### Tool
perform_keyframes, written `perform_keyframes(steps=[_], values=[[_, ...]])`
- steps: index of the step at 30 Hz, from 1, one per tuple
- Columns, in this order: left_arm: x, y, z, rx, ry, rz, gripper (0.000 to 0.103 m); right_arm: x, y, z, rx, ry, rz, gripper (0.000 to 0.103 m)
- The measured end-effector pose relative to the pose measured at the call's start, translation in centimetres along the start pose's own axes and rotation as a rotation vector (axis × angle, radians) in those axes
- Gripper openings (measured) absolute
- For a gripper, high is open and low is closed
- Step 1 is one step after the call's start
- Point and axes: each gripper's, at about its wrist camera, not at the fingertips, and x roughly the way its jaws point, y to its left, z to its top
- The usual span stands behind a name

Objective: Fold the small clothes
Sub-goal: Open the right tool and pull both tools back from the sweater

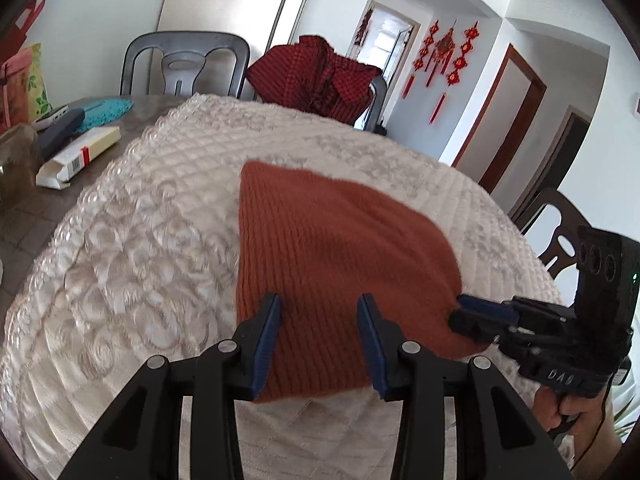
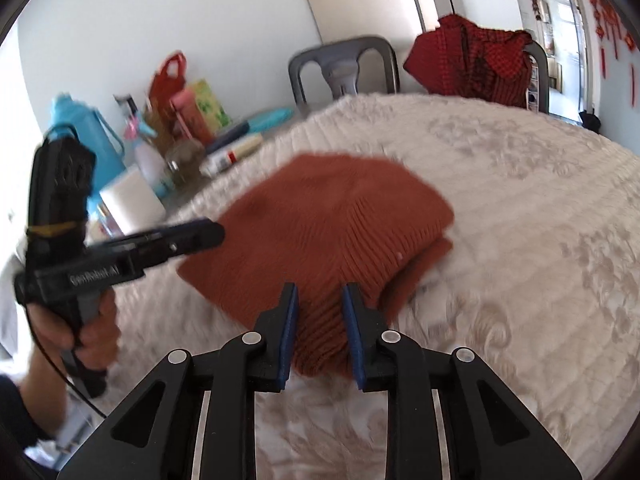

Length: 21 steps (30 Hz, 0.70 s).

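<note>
A rust-orange knit garment (image 1: 328, 232) lies folded on the white quilted cover (image 1: 140, 240) of the table. My left gripper (image 1: 319, 300) is at its near edge, open. Its blue pads stand apart over the flat knit and do not pinch it. My right gripper (image 2: 320, 287) is shut on the garment's (image 2: 332, 220) near corner, and the ribs bunch between its pads. The left wrist view shows the right gripper (image 1: 458, 310) at the garment's right corner. The right wrist view shows the left gripper (image 2: 218, 232), blurred, over the left corner with a hand on its grip.
The bare table at the left holds a white carton (image 1: 76, 156), a blue thermos (image 2: 92, 136), bottles and bags. A grey chair (image 1: 184, 64) and a chair draped with red checked cloth (image 1: 316, 76) stand behind the table. A dark chair (image 1: 560, 240) stands at the right.
</note>
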Motion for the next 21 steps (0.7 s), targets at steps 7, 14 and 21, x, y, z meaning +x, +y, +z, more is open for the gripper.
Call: perform_keyframes(steps=[7, 14, 21], values=[[-0.1, -0.7, -0.3, 0.046, 0.004, 0.034, 0.043, 0.3, -1.0, -0.3, 0.012, 0.027, -0.029, 0.023], [-1.5, -1.4, -1.0, 0.054, 0.002, 0.113, 0.043, -1.5, 0.7, -0.7, -0.025, -0.004, -0.060, 0.023], [-0.9, -1.3, -1.5, 0.054, 0.021, 0.137, 0.043, -0.2, 0.2, -1.6, -0.011, 0.056, -0.068, 0.023]])
